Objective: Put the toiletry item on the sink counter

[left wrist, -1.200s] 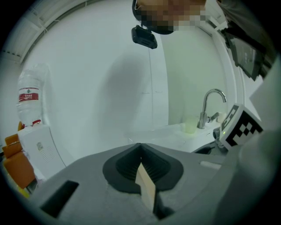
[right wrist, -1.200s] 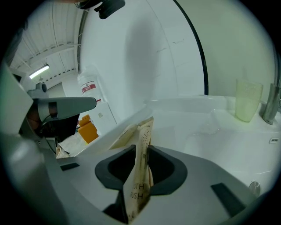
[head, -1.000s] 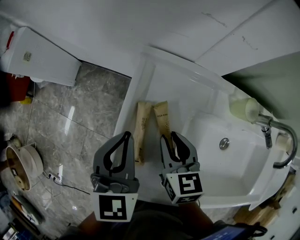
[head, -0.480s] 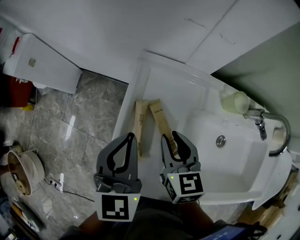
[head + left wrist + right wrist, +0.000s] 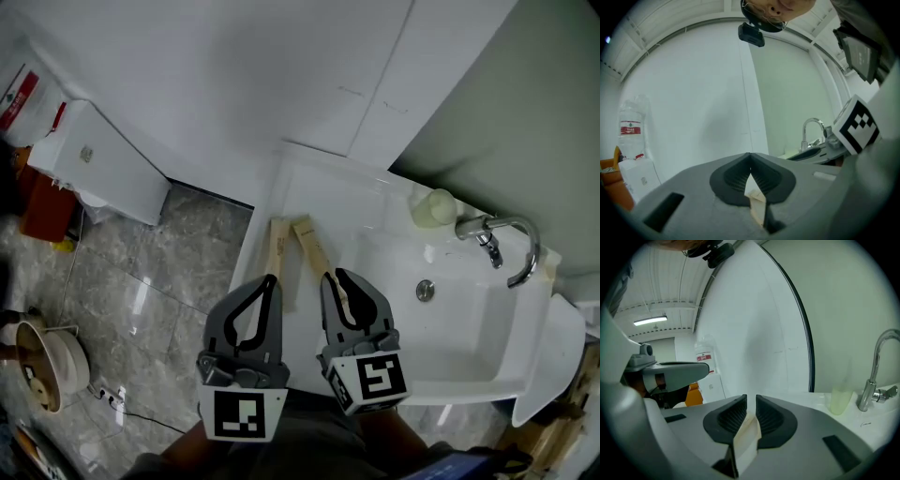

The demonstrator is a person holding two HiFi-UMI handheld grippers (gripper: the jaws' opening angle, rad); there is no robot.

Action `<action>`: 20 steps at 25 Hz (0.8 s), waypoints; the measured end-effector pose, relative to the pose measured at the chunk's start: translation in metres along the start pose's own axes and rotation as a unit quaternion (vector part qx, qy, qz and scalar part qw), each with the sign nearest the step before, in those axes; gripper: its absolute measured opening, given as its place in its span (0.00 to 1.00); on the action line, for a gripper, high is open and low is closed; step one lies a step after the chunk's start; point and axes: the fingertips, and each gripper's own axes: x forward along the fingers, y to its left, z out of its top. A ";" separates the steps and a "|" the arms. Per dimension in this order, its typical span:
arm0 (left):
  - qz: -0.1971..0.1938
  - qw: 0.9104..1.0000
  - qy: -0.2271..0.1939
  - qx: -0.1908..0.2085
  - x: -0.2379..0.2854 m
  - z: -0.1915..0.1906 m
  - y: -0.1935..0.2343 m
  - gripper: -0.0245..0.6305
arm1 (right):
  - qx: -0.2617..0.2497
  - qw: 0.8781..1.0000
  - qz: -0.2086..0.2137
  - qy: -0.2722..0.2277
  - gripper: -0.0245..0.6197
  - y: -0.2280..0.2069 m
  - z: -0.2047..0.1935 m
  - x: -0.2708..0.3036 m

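— What has the right gripper (image 5: 336, 277) got?
— A tan paper packet (image 5: 314, 246). Its jaws are clamped on the near end, and the far end reaches out over the white counter (image 5: 319, 187), left of the sink (image 5: 469, 328).
— Resting or lifted?
— I can't tell.
— And the left gripper (image 5: 272, 278)?
— Jaws together at the tips, nothing pinched between them. A second packet (image 5: 278, 248) lies flat on the counter, just beside the first, and the left tips overlap its edge from above.
— Anything else there?
— A pale cup (image 5: 433, 206) by the tap (image 5: 511, 239).
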 end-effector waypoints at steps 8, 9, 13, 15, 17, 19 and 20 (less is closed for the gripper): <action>0.011 0.998 -0.058 0.001 -0.031 0.042 0.002 0.05 | -0.037 0.997 0.002 -0.073 0.09 0.025 0.056 -0.038; 0.012 0.998 -0.065 0.001 -0.035 0.048 0.001 0.05 | -0.041 0.996 0.002 -0.078 0.09 0.028 0.061 -0.044; 0.012 0.997 -0.079 0.013 -0.049 0.063 -0.003 0.05 | -0.057 0.993 0.001 -0.099 0.08 0.037 0.077 -0.060; 0.010 0.997 -0.080 0.021 -0.055 0.068 -0.005 0.05 | -0.062 0.992 0.000 -0.108 0.07 0.041 0.083 -0.067; 0.013 0.995 -0.093 0.022 -0.060 0.074 -0.005 0.05 | -0.066 0.991 -0.001 -0.115 0.07 0.045 0.086 -0.072; 0.017 0.994 -0.105 0.025 -0.066 0.078 -0.003 0.05 | -0.071 0.990 0.000 -0.122 0.07 0.049 0.090 -0.076; 0.017 0.994 -0.103 0.026 -0.068 0.078 -0.003 0.05 | -0.073 0.989 0.001 -0.126 0.07 0.051 0.092 -0.078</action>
